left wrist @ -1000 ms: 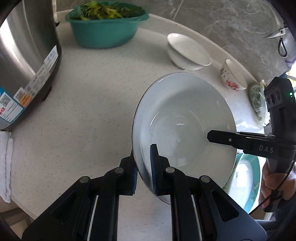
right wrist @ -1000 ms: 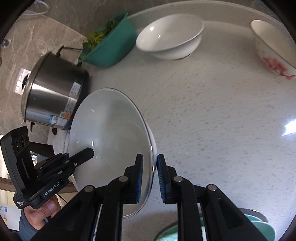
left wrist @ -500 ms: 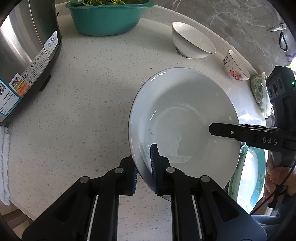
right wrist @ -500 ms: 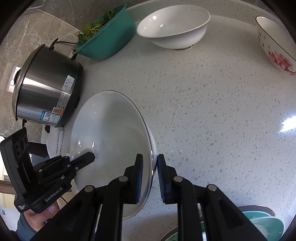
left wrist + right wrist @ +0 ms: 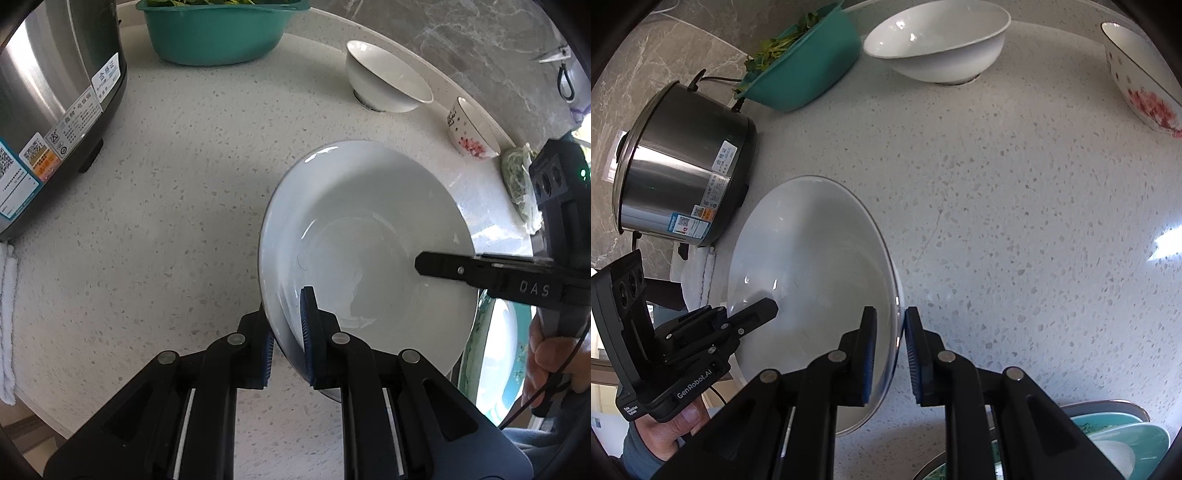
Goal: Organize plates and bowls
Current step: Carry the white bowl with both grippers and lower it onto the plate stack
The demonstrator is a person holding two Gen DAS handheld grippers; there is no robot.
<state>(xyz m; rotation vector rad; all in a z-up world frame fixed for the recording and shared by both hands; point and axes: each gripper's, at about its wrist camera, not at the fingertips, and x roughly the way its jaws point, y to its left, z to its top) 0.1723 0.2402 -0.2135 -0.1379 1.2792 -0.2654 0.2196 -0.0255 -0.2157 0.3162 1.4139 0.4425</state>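
Observation:
A white deep plate is held level just above the speckled counter by both grippers. My left gripper is shut on its near rim. My right gripper is shut on the opposite rim; the plate also shows in the right wrist view. A white bowl and a flowered bowl stand at the back of the counter. A teal-rimmed plate lies under the held plate's right edge.
A steel rice cooker stands at the left. A teal basin of greens is at the back. A white cloth lies at the left edge. A bag of greens lies at the right.
The plate has tilted from steeply raised to nearly level and come lower over the counter. Both grippers kept their hold.

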